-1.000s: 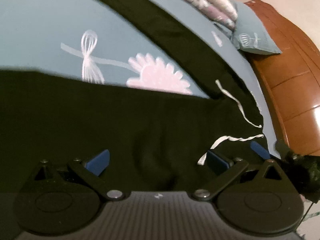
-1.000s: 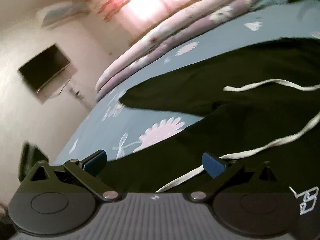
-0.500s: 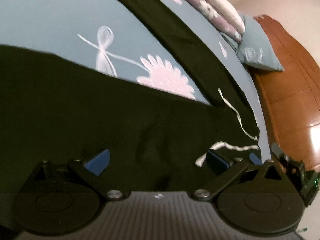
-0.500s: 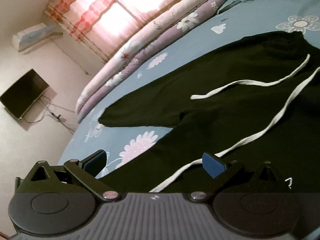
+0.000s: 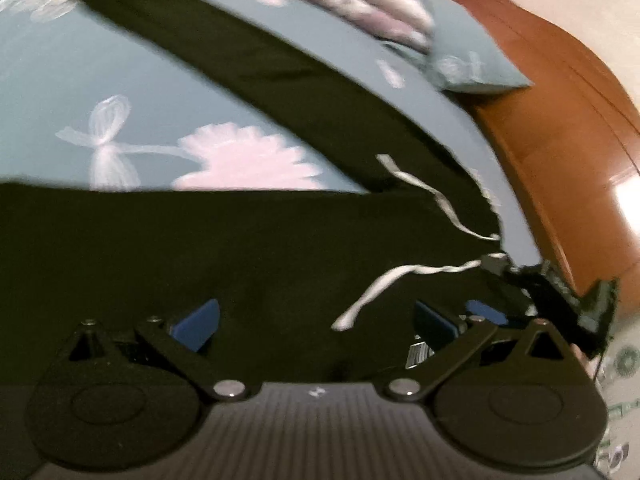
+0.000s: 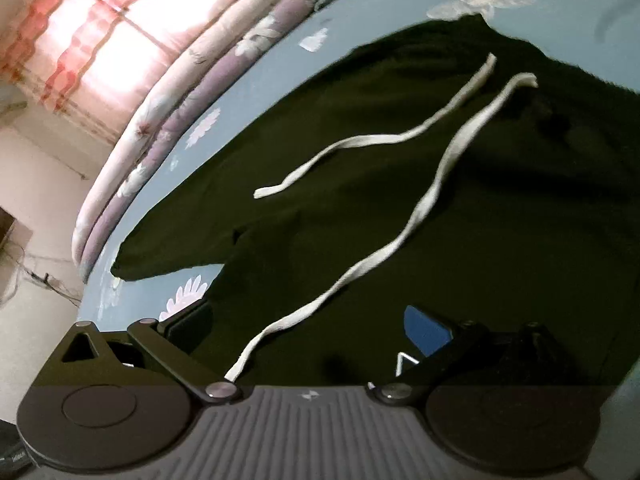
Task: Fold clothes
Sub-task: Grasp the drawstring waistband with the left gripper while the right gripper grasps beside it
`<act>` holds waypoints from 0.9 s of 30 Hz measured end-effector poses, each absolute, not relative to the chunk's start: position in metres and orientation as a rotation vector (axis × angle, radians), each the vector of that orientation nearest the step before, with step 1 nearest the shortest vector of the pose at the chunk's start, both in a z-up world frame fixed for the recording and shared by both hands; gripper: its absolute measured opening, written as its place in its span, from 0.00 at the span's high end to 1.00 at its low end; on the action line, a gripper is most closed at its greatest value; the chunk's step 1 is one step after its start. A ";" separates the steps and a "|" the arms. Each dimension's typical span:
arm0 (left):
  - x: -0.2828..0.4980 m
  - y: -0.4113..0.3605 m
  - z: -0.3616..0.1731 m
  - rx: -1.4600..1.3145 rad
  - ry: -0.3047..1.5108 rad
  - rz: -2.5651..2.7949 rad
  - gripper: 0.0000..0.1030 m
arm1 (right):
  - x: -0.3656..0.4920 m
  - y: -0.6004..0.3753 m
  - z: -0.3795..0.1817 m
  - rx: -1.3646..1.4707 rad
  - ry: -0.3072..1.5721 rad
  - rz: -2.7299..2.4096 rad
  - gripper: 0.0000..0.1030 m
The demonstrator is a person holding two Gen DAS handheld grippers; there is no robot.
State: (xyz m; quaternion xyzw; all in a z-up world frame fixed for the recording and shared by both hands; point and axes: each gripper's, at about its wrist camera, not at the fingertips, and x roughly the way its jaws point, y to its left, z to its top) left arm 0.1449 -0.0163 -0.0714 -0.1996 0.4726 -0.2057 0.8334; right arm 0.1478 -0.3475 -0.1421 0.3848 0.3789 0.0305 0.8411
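A pair of black trousers lies spread on a blue flowered bed sheet, its two legs forming a V. Two white drawstrings trail over the waist part of the trousers. My left gripper is open low over the nearer leg, with nothing between its blue pads. My right gripper is open over the waist area, and one drawstring end lies between its fingers, untouched. The right gripper also shows at the right edge of the left wrist view, near the waistband.
A rolled pink and purple quilt lies along the far side of the bed. A blue pillow rests against a brown wooden headboard. A bright window with a red-striped curtain stands beyond the bed.
The right gripper has swung toward the waistband, so more of the drawstrings and waist now fill its view. The left gripper has shifted slightly over the near leg. Both stay open.
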 end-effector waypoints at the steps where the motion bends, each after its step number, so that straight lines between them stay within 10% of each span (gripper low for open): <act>1: 0.151 -0.026 -0.069 -0.425 1.002 -0.474 0.02 | 0.147 -0.350 -0.143 0.839 0.805 0.087 0.00; 27: 0.164 -0.096 -0.102 -0.375 1.075 -0.386 0.01 | 0.107 -0.450 -0.147 0.893 0.662 -0.247 0.00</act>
